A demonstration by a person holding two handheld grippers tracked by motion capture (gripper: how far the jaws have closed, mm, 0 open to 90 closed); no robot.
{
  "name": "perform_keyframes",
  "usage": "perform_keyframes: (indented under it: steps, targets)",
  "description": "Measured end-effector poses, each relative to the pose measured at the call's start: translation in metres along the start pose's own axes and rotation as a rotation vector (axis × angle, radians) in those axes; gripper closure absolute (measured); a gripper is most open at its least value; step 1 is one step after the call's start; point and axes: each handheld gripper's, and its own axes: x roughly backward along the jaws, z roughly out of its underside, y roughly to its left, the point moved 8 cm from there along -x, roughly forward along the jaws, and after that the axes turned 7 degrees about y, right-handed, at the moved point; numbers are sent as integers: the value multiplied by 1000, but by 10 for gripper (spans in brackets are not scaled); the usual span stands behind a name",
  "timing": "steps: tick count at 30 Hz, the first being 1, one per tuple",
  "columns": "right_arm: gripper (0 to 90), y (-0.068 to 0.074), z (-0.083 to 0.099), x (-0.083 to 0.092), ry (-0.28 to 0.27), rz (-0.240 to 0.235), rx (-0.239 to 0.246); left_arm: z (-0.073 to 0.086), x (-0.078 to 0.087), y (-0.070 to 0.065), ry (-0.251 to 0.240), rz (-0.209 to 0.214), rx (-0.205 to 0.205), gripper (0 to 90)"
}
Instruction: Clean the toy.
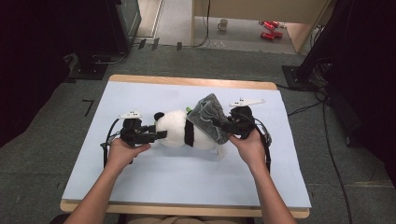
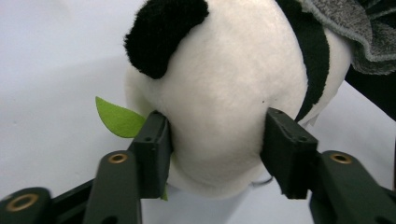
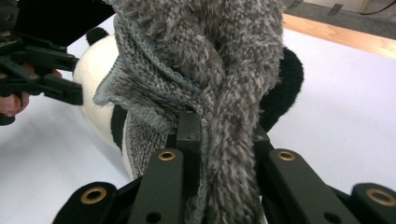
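A black-and-white panda plush [image 1: 177,128] lies on its side on the pale blue table cover [image 1: 187,172]. My left gripper [image 1: 161,135] is at its head [image 2: 224,93], with one pad against each side [image 2: 217,135]. A green felt leaf [image 2: 119,119] pokes out beside the left jaw. A grey knitted cloth [image 1: 210,114] is draped over the panda's body. My right gripper [image 1: 223,127] is shut on a bunched fold of that cloth [image 3: 210,60], pinched between the jaws [image 3: 222,126]. The left gripper [image 3: 46,84] also shows in the right gripper view, by the white head [image 3: 93,65].
The table's wooden far edge [image 1: 187,81] borders grey carpet. On the floor beyond stand a mug [image 1: 223,24] and red items [image 1: 270,29]. Dark equipment flanks both sides, and cables [image 1: 327,140] run along the floor at the right.
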Motion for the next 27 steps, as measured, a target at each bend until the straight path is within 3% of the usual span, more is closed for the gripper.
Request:
perform_keyframes:
  steps: [6, 12, 19, 27]
  targets:
    - [750, -8, -3, -4, -27, -1, -13, 6, 0, 1, -3, -35, -85, 359]
    - [745, -13, -8, -8, -43, 1, -24, 12, -3, 8, 2, -46, -67, 337]
    - [740, -21, -13, -13, -75, 34, -28, 12, -13, 13, -21, -39, -59, 315]
    - [738, -26, -15, -15, -95, 36, -58, 12, -26, 18, -35, -62, -83, 263]
